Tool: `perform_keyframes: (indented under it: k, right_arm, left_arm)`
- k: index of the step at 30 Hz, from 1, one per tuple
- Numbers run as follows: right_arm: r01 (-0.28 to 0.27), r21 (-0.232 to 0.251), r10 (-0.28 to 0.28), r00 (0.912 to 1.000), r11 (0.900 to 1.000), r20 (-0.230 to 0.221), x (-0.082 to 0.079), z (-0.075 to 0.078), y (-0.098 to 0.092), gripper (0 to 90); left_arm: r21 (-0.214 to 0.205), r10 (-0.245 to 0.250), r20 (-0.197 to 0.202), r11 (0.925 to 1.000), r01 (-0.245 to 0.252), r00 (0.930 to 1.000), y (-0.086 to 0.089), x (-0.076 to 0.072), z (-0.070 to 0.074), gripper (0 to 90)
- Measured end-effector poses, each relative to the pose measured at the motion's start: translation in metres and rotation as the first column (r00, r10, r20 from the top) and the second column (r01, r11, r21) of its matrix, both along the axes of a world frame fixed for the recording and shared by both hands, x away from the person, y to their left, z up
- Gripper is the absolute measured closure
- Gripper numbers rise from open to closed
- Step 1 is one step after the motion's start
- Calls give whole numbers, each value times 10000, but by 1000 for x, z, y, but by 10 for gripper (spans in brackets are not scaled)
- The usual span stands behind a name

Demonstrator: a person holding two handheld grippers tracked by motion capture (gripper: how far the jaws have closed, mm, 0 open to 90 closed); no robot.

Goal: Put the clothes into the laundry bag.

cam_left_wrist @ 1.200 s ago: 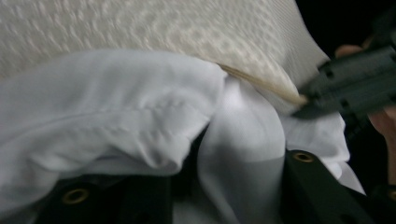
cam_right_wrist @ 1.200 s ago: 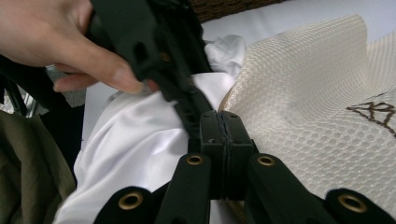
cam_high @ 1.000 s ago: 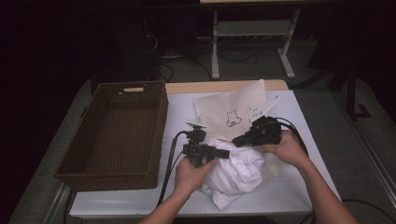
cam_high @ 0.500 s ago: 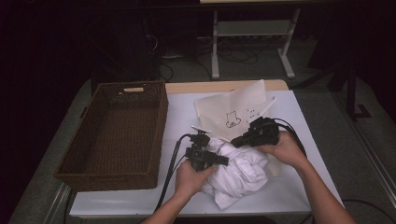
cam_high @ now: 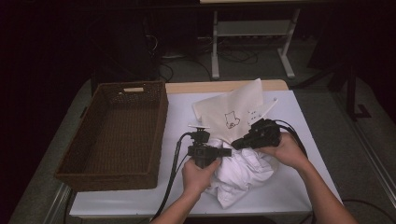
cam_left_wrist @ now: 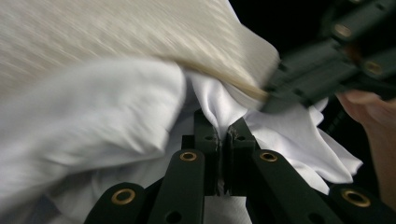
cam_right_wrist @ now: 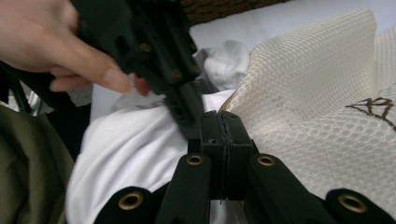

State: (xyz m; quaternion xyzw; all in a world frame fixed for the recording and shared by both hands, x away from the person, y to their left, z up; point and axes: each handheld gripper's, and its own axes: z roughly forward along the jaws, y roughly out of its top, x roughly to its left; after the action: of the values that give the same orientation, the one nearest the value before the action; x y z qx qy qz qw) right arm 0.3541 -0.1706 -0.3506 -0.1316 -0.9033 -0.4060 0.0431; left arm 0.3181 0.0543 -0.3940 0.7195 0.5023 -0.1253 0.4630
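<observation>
My left gripper [cam_high: 228, 152] has just been closing and is now pinched on a fold of the white garment [cam_high: 243, 172], fabric nipped between the pads in the left gripper view [cam_left_wrist: 223, 135]. That garment is a crumpled heap near the front edge of the tabletop [cam_high: 299, 186], right of the middle, partly tucked under the mesh bag [cam_high: 233, 109]. My right gripper [cam_high: 238, 143] is clamped on the bag's near edge; in the right gripper view [cam_right_wrist: 223, 126] the jaws meet tight with cream mesh [cam_right_wrist: 322, 107] running out from them, though I can't make out how much mesh is actually caught. The bag lies flat behind the heap, toward the rear edge, cat print up. Step looks like stuffing the garment into the bag. To do it well: keep the right grip lifted so the mouth stays open, push the left pinch in low under that edge, then let go only once the fold is deep inside, else it slides back out. The wicker basket [cam_high: 116, 135] sits empty along the left edge, well apart.
</observation>
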Motion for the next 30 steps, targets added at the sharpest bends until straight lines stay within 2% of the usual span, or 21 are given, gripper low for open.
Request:
perform_keyframes:
  k: [3,5,8,10,12,15,18,21,25,27,29,30]
  right_arm:
    - [-132,144,132,9999,9998,57,-6,6,-3,890]
    - [-66,-16,66,9999,10000,158,-7,7,-3,890]
    - [-10,-160,10,10000,9999,-12,-4,3,-3,889]
    - [28,-160,-28,10000,9999,3,-2,2,-3,889]
    - [17,-189,-17,10000,9998,14,-1,1,-3,889]
    - [64,-228,-63,10000,9997,11,0,0,-2,889]
    - [88,-247,-87,10000,9997,30,0,0,-2,889]
    - [160,-257,-159,9999,9995,9,1,0,-3,889]
    - [253,-235,-253,9997,9994,0,4,-2,-3,889]
    - [246,-297,-246,9997,9993,-3,3,-2,-1,888]
    - [211,-374,-210,9998,9991,33,3,-4,1,889]
    - [208,-472,-207,9998,9987,15,3,-4,2,889]
  left_arm:
    - [-119,284,-123,9995,-286,9995,1,3,-4,863]
    - [-71,316,-82,9995,-316,9995,1,3,-5,861]
    - [46,134,-41,9999,-134,9999,1,1,-3,836]
    - [184,-22,19,9998,22,10000,4,-2,1,788]
    - [285,-255,-94,9993,257,9996,8,-3,6,705]
    - [704,-385,15,9968,383,9993,15,-8,14,625]
    - [953,-464,13,9944,461,9989,22,-12,19,548]
    - [1226,-908,-558,9877,971,9943,21,-15,17,472]
    - [1358,-1490,-1119,9771,1636,9825,10,-16,4,376]
    - [1411,-1602,-1110,9744,1752,9808,4,-14,-3,368]
    - [1326,-1642,-1297,9745,1812,9779,-2,-11,-9,377]
    - [1339,-1680,-1247,9737,1843,9779,-3,-10,-11,428]
